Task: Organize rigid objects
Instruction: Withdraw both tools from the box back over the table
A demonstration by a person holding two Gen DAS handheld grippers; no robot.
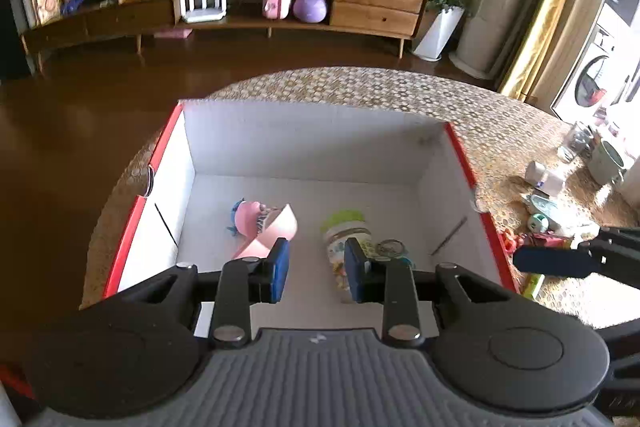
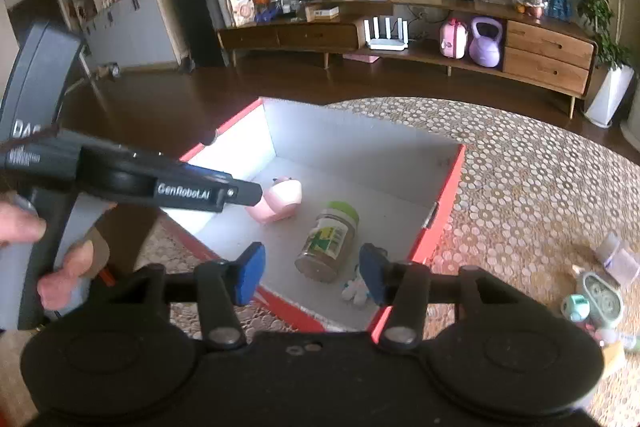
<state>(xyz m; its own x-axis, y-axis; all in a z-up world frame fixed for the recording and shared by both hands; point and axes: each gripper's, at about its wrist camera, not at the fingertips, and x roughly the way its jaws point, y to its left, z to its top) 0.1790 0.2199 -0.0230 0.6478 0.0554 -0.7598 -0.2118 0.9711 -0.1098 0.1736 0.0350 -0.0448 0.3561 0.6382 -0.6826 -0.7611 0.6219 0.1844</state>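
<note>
A red box with a white inside [image 1: 132, 227] stands on the patterned table. In it lie a pink toy [image 1: 260, 223], a jar with a green lid [image 1: 344, 231] on its side, and a small key ring [image 1: 390, 249]. My left gripper [image 1: 318, 269] hovers over the box's near side, open with nothing between its blue pads. In the right wrist view my right gripper [image 2: 313, 277] hangs open above the near corner of the box [image 2: 444, 211]. The jar [image 2: 330, 235] lies below its gap, untouched, and the pink toy [image 2: 280, 199] is farther in. A small white figure [image 2: 354, 289] lies by the right pad.
Small items lie on the table right of the box: a white container [image 1: 544, 183], a green round thing [image 1: 538, 223] and a green case [image 2: 600, 295]. A hand [image 2: 60, 267] holds the left gripper's body [image 2: 192, 189]. Dark floor and a wooden console [image 1: 376, 7] lie beyond.
</note>
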